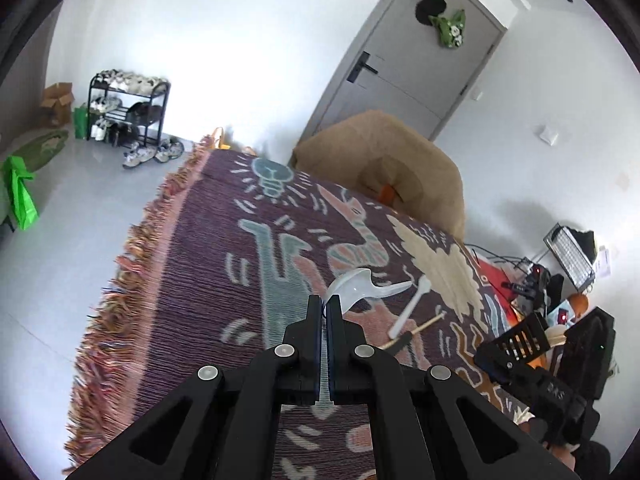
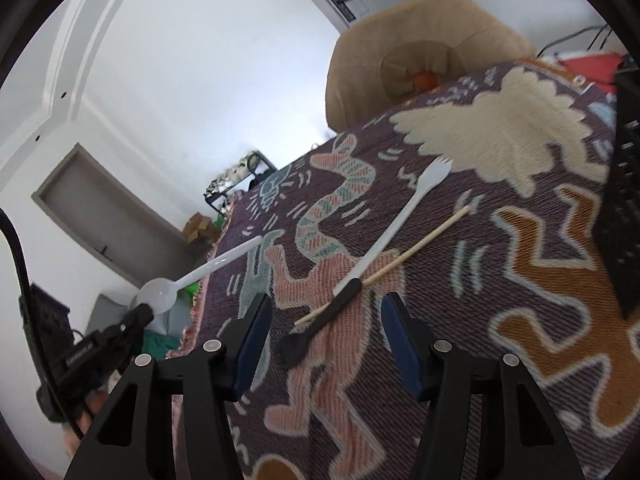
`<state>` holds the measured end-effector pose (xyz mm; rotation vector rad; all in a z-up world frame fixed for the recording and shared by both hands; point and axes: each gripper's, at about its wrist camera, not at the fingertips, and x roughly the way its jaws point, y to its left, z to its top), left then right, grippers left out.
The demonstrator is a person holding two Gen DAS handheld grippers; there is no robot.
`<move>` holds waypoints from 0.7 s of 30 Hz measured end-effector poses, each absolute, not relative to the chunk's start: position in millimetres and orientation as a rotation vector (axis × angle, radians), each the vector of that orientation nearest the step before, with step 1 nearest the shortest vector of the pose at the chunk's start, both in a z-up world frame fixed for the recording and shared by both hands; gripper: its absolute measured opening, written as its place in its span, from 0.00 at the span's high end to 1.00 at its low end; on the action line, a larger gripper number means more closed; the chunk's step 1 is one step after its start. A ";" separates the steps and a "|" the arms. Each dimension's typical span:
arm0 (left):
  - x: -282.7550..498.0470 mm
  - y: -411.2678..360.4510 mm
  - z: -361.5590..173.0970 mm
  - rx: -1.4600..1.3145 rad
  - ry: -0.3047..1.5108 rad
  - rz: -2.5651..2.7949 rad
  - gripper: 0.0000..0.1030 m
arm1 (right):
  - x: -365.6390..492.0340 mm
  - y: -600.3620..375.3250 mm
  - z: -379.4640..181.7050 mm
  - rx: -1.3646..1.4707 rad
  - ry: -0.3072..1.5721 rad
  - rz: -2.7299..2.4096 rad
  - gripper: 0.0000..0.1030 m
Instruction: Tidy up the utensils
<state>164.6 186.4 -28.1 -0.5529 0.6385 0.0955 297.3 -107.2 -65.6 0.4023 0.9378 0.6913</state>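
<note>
White spoon | handle up-right | bowl pinched, left gripper fingers

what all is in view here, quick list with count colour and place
spoon: 1, clear white, held up off the table by its bowl in the left gripper
spork: 1, white, lying on the cloth, tines away from the right camera
stick: 1, pale wood, lying beside the spork
black utensil: 1, black, on the cloth between the right gripper's open fingers
cloth: 1, purple with pink, teal and cream figures, fringed, covering the table
holder: 1, black slotted, right edge of the table
cushion: 1, tan, beyond the far table edge
shoe rack: 1, black, by the far wall
door: 1, grey
left gripper: 1, black, shut on spoon
right gripper: 1, black, blue pads, open
</note>
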 end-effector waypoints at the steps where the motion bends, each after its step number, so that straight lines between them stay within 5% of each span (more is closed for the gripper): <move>1: 163.1 190.0 -28.7 -0.558 0.637 0.099 0.99 | 302.6 -103.4 -70.0 0.412 0.958 0.693 0.44; 15: 146.3 224.6 -36.7 -0.590 0.637 0.125 0.99 | 343.8 -63.6 -116.1 0.449 1.098 0.642 0.58; 19: 142.5 228.8 -35.5 -0.585 0.637 0.134 0.99 | 347.2 -62.3 -118.7 0.450 1.118 0.636 0.87; 21: 140.0 230.7 -34.5 -0.583 0.635 0.137 0.99 | 345.8 -65.5 -119.9 0.455 1.122 0.628 0.89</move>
